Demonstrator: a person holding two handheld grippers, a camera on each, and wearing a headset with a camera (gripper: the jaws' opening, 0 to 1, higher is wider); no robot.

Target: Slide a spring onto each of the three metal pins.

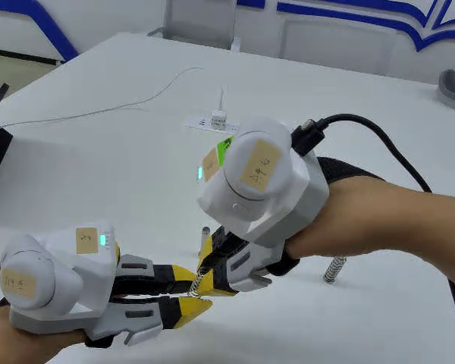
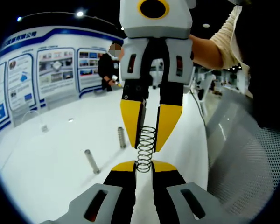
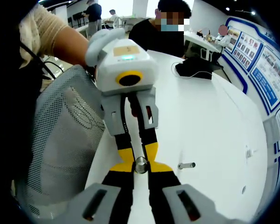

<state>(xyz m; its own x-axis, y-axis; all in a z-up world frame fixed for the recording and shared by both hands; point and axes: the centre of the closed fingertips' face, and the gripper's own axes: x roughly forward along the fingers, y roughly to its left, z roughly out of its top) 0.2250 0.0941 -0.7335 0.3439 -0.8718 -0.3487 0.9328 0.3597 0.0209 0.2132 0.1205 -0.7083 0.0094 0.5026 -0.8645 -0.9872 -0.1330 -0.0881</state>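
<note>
Steel spring [image 2: 146, 142] is clamped at both ends, left claw [image 2: 144, 166] and right claw [image 3: 141, 166] each pinching it above the near edge of the bench [image 1: 98, 152]; one claw should probably let go, then lower it straight over a pin [image 2: 91, 161].

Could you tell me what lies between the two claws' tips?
A small coiled metal spring, gripped by the left claw and the right claw, bridges them, clearest in the left gripper view.

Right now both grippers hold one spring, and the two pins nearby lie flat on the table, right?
No: the two pins stand upright on the table, as the left gripper view shows. The left gripper and right gripper do hold one spring.
</note>
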